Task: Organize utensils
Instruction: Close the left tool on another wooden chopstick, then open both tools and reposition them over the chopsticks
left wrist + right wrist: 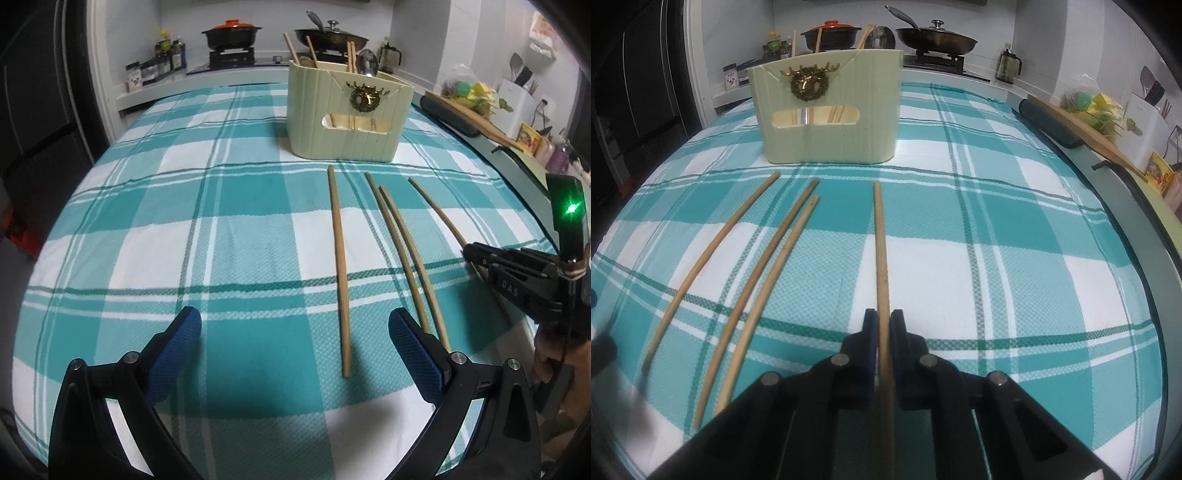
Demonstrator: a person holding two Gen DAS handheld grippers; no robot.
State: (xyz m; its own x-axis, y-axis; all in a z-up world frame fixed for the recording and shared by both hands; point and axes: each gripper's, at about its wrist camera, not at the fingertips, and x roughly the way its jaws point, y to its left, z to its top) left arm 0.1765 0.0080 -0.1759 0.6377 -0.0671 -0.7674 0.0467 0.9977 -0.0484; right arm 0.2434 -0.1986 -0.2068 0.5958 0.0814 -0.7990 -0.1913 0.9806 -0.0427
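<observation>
Several wooden chopsticks lie lengthwise on a teal plaid cloth (184, 206). Behind them stands a cream utensil holder (347, 140) (827, 144) with a gold deer emblem, chopsticks and spoons sticking out of it. My right gripper (883, 321) is shut on the rightmost chopstick (881, 240) near its close end; the stick lies low over the cloth. From the left wrist view the right gripper (468, 253) sits at the right edge over that same chopstick (436, 206). My left gripper (294, 317) is open above the cloth, with the near end of the leftmost chopstick (340, 266) just inside its span. A pair of chopsticks (400, 254) lies between.
A stove with a red-lidded pot (231, 31) and a wok (330, 35) stands behind the table. Bottles (168, 55) are at the back left, a glass press pot (1008, 66) at the back right. A dark pad and a wooden board (1082, 125) line the right edge.
</observation>
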